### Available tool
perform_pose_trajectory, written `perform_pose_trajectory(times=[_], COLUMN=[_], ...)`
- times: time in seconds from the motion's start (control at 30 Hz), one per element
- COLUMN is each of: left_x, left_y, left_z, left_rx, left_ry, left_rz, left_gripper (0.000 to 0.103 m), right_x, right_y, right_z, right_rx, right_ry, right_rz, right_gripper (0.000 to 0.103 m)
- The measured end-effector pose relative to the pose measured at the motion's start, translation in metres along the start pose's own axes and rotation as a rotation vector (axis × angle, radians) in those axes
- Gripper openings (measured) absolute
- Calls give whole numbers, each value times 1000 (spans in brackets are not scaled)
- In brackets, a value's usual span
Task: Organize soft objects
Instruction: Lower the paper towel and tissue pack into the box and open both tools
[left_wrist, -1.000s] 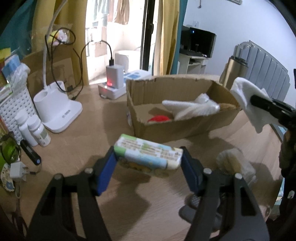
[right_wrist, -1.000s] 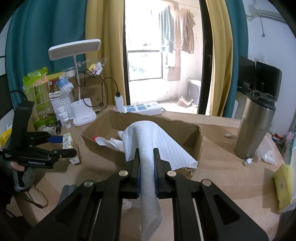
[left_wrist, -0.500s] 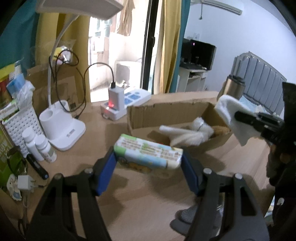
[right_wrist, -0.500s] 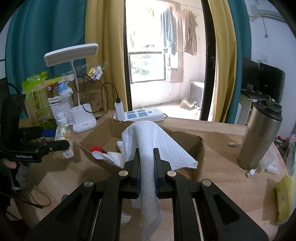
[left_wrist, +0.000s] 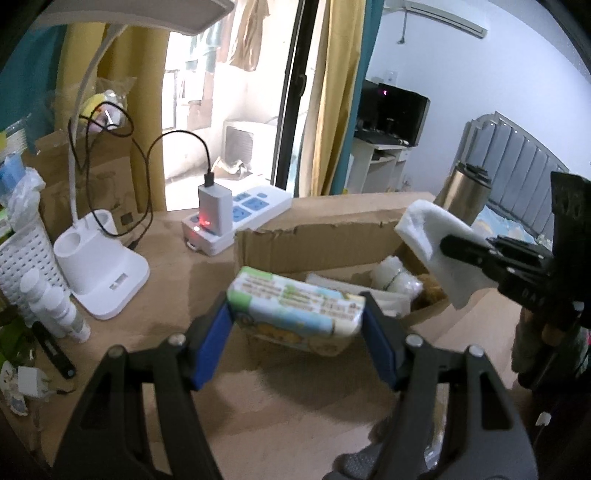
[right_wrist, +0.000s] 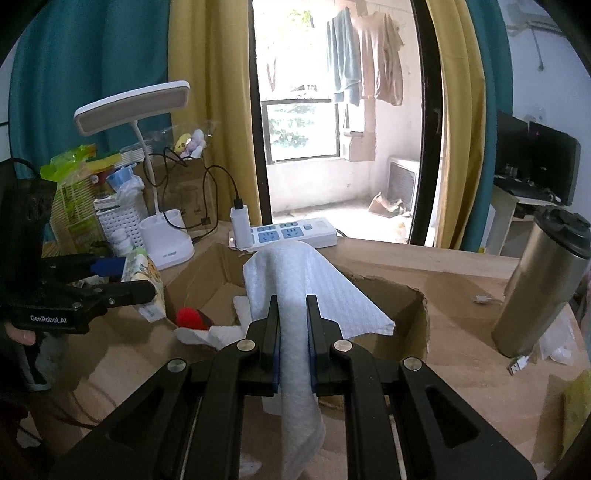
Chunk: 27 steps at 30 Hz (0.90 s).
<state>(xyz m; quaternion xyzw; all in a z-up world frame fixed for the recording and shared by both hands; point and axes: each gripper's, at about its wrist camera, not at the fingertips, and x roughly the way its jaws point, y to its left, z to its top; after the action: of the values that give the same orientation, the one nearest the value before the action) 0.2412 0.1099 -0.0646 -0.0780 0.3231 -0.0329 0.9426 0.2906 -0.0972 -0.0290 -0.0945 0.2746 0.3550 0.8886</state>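
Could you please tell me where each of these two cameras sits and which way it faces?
Left wrist: on the left gripper, looking down its fingers, clamped on a green-and-white printed tissue pack, toward the open brown cardboard box; the right gripper enters at right.
Right wrist: on the right gripper, shut on a white quilted cloth, facing the box and balcony door; the left gripper and a fingertip show at left.
Shared: box, white power strip, white desk lamp, steel tumbler.

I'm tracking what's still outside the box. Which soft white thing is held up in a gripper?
The white cloth, pinched in the shut right gripper above the cardboard box. The other white cloth lies loose inside the box.
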Motion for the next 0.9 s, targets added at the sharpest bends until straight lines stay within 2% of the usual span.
perform_pose_trajectory(times=[0.57,0.9], left_x=[34,60], left_y=[-2,-5], left_z=[15,8], left_rx=[4,-4], left_ry=[12,44], left_rz=[-31,-64], left_gripper=[68,68], right_x=[42,65], right_y=[7,12], right_z=[12,6], right_rx=[-2,-1], right_ry=[35,82], right_rz=[43,67], right_gripper=[12,12])
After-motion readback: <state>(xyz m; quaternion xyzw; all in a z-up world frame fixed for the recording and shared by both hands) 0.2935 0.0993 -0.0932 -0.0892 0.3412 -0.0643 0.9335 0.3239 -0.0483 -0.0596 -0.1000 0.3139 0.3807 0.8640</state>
